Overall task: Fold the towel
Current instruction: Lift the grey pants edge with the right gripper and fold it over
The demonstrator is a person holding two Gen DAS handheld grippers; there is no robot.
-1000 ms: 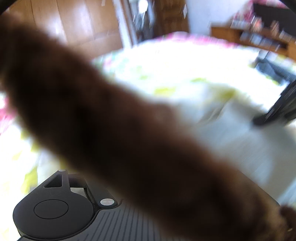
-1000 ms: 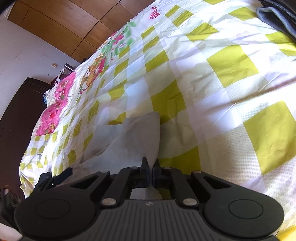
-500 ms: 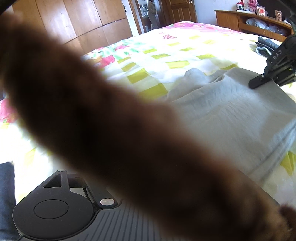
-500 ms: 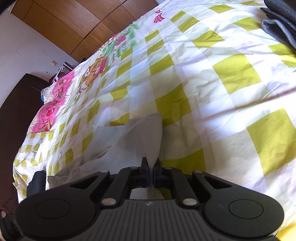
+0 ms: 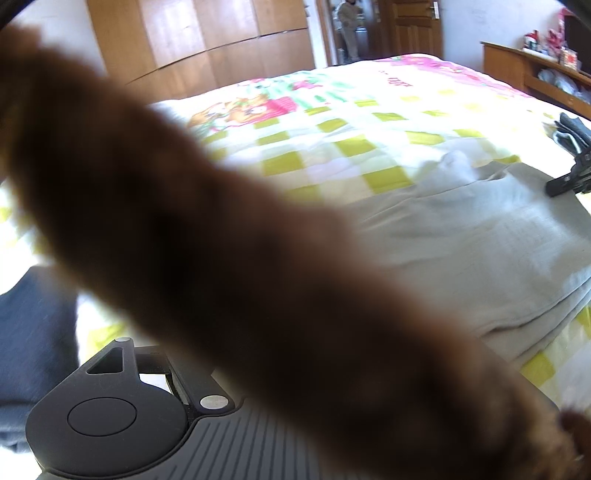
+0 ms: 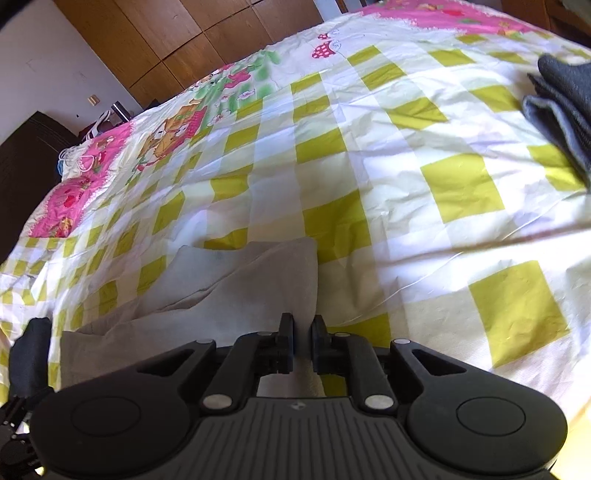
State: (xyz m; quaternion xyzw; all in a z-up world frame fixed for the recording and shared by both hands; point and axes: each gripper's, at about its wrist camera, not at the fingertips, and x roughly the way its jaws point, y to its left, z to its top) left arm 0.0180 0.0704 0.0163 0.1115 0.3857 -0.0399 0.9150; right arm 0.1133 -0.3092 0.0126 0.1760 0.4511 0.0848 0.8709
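A pale grey towel [image 5: 480, 251] lies folded over on the checked bed sheet [image 5: 332, 155], its doubled edge toward the near right. In the right wrist view the towel [image 6: 236, 280] reaches up to my right gripper [image 6: 303, 332]. Those jaws are opening: a narrow gap shows between the pads, the towel's corner lies in it, and the pads no longer press on the cloth. The right gripper's fingers [image 5: 565, 182] also show over the towel's far right corner. A blurred brown fuzzy band [image 5: 258, 277] covers my left gripper's fingertips; its one visible linkage [image 5: 122, 369] is swung out wide.
A dark grey folded cloth [image 6: 561, 107] lies on the sheet [image 6: 406, 147] at the far right. Dark blue cloth [image 5: 33, 332] fills the left wrist view's near left. A wooden wardrobe [image 5: 221, 44], a doorway with a person [image 5: 349, 29] and a wooden shelf [image 5: 535, 74] stand beyond the bed.
The right jaws have parted slightly off the towel's corner and lifted a little. The left view has drawn back to the left, so the towel now sits farther right.
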